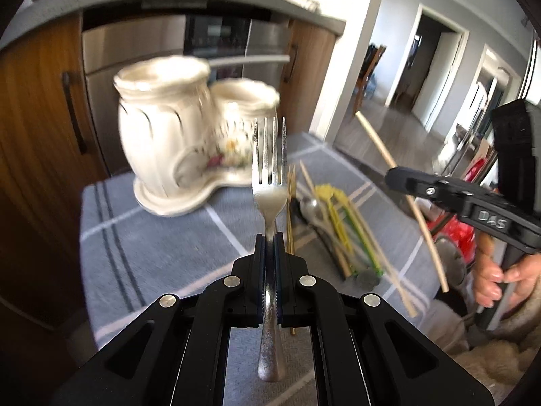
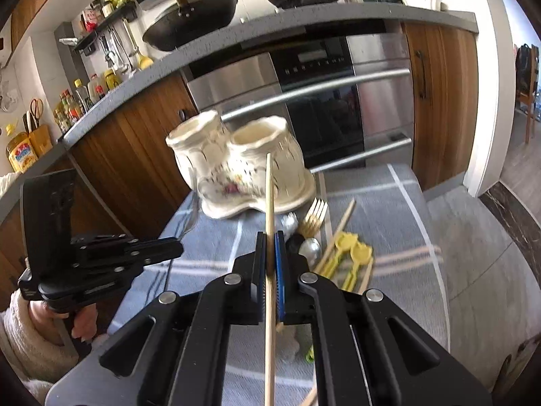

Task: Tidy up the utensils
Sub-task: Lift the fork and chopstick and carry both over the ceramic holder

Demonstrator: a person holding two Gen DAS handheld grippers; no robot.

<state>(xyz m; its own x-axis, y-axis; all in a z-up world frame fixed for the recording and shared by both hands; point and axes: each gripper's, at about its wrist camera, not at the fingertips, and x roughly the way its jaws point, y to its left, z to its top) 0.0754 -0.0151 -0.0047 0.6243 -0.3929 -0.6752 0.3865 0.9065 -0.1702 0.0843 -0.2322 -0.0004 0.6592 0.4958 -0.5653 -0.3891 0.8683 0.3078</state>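
My left gripper is shut on a silver fork, tines pointing forward toward the white ceramic two-pot utensil holder. My right gripper is shut on a wooden chopstick that points at the same holder. The right gripper also shows in the left wrist view with the chopstick. The left gripper shows in the right wrist view. Loose utensils lie on the grey cloth: a gold fork, yellow spoons, a metal spoon, chopsticks.
The grey striped cloth covers a small table in front of a steel oven and wooden cabinets. A grey counter above carries pans. The table's right edge drops to the floor.
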